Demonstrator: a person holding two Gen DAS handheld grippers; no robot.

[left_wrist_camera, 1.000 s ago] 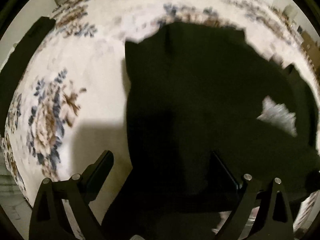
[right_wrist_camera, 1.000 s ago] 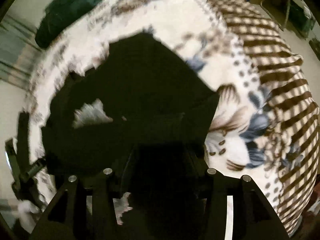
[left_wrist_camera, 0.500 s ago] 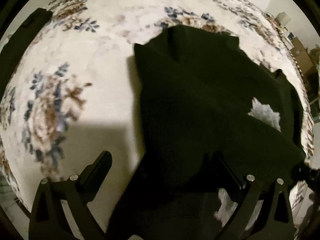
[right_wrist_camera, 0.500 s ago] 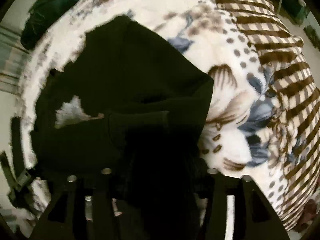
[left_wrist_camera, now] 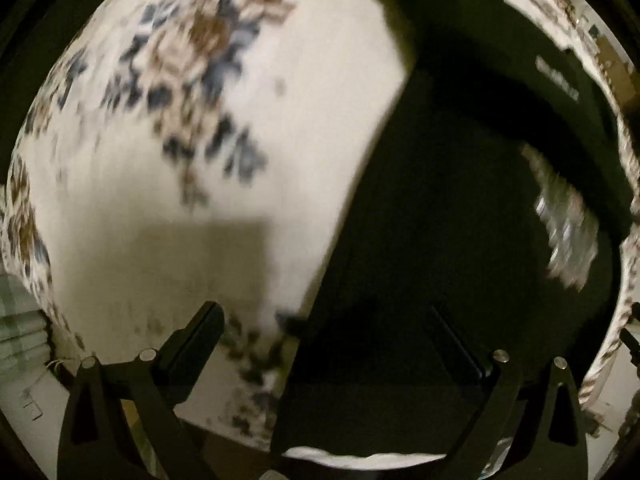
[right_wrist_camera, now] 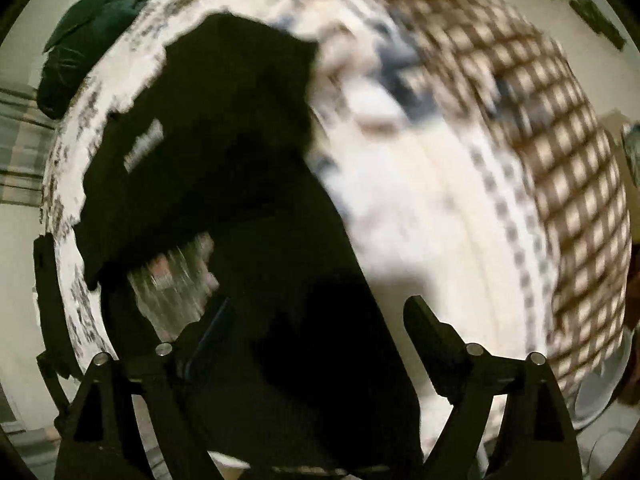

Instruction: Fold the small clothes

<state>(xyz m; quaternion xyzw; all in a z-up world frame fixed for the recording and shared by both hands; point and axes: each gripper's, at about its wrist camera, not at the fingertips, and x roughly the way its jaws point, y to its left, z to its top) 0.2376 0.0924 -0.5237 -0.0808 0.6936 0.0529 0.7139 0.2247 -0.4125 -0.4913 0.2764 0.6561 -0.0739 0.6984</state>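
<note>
Black garment point(left_wrist_camera: 460, 220): one, on the blanket point(left_wrist_camera: 200, 200), at 3 o'clock.
Left gripper point(left_wrist_camera: 332, 340): released, jaws wide.
Right gripper point(right_wrist_camera: 320, 320): jaws just opening, released.
Green cloth point(right_wrist_camera: 92, 28): one, at 10 o'clock.

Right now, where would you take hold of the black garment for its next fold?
Probably the black garment by its straight edge on the blanket, coming from above on the bare side: that edge is exposed, while the middle lies flat.
</note>
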